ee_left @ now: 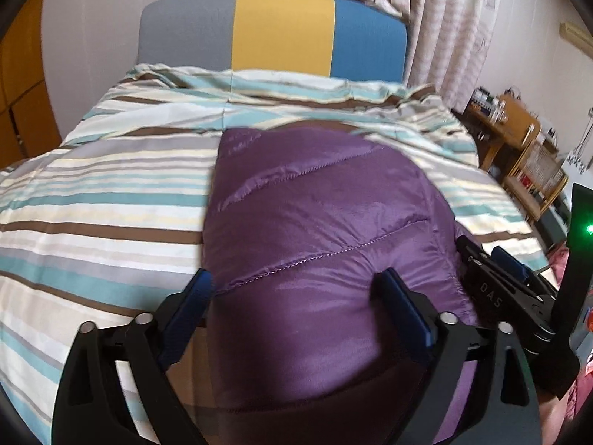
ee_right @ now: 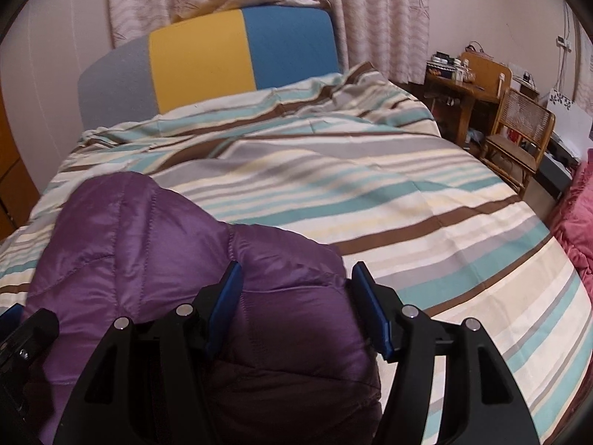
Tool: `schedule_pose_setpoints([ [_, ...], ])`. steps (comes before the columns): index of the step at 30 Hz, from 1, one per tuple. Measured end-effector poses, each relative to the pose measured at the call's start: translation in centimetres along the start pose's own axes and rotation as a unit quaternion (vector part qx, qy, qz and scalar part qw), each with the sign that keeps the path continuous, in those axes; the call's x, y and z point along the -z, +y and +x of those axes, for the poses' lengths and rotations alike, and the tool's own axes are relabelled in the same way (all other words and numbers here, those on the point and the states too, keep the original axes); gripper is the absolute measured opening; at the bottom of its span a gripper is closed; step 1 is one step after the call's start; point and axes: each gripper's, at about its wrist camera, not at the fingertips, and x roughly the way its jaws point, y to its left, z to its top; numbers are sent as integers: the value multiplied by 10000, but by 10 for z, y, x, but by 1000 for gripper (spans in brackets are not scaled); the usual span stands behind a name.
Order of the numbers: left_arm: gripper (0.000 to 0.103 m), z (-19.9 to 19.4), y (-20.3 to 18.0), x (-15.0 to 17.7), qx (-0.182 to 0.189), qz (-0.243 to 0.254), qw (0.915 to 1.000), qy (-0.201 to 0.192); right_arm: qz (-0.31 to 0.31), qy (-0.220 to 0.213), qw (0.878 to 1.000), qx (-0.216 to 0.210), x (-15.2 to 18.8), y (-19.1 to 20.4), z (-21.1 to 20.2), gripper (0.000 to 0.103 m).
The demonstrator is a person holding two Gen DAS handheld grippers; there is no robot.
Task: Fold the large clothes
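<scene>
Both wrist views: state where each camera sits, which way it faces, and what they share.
Left wrist: rides the left tongs, looking up the bed at the headboard; open jaws straddle the purple jacket; right tongs at the right edge.
Right wrist: rides the right tongs, facing likewise; jaws open over the jacket's right edge.
Shared: jacket, striped duvet, headboard, wooden chair.

Dim indoor light, soft blur, heavy fisheye warp w/ dark corners.

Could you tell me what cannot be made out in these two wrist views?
- Purple jacket: near edge cut off by the frame and left gripper; right gripper covers it in the right view.
- Sleeves and zipper: not visible.
- Desk: items too small.
</scene>
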Motion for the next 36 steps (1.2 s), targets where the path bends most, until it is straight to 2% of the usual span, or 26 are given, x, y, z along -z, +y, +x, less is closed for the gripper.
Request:
schedule_pose_setpoints([
  [3,99,16,3,4,69,-34,9999,94,111,187,9998,-14,6,-5,16,61],
  [8,99,29,10,15,128,-121,9998,-80,205,411,9989,-124,10,-7,35,61],
  [13,100,23,8,13,94,-126,9999,-1,265,432,9985,-194,14,-11,35,62],
  [16,100,12,7,0,16,-182,9998,93,347,428,9982,-222,14,-14,34,65],
  [20,100,4,-7,-30,-336,25,9992,-232,343,379,9986,-160,14,-13,32,65],
  [25,100,35,-23,-50,-823,425,9956,-146,356,351,9986,-150,14,-13,32,66],
  [28,100,61,-13,-46,-679,233,9972,189,381,371,9985,-134,14,-13,31,66],
  [31,100,78,-3,-42,-535,36,9979,355,374,383,9985,-89,13,-12,31,66],
  [34,100,88,-12,-37,-758,248,9962,345,341,397,9986,-4,13,-9,33,66],
  [36,100,93,-12,-35,-777,288,9960,341,361,400,9985,23,13,-9,34,66],
])
